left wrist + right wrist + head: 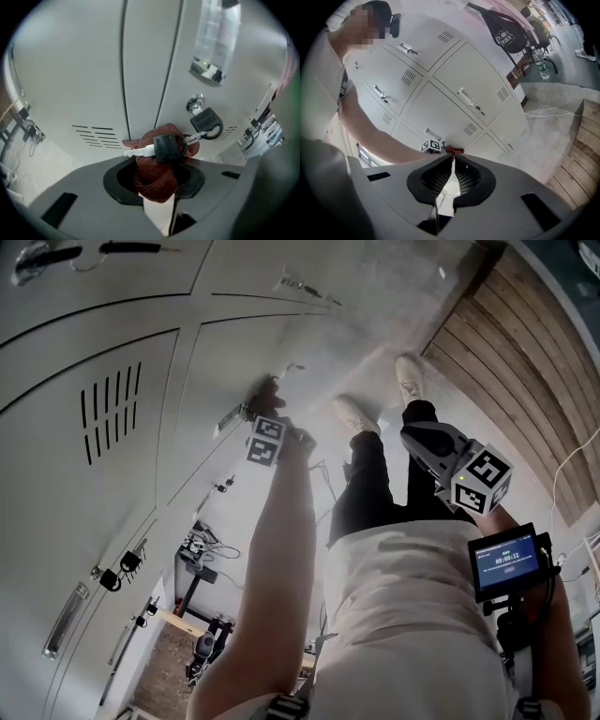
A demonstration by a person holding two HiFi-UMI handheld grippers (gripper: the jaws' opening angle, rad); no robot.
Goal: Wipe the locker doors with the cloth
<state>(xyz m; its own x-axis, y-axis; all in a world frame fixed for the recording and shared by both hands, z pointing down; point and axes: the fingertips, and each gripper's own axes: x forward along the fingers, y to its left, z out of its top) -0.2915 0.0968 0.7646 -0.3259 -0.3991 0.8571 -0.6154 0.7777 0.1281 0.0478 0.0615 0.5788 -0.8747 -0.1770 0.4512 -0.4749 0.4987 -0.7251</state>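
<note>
– Holding anything in the left one?
– Yes. My left hand-held gripper is clamped on the red-brown cloth. It's bunched between the jaws and sticks out ahead of them, right at the grey locker door. Whether it touches, I cannot tell.
– And that key?
– A black-headed key lies across the cloth just ahead of the jaws. A ring ties it to a second key in the lock, ahead to the right. Vent slots sit ahead to the left.
– The right one?
– My right hand-held gripper is clenched on nothing, jaws meeting, well apart from the lockers it faces.
</note>
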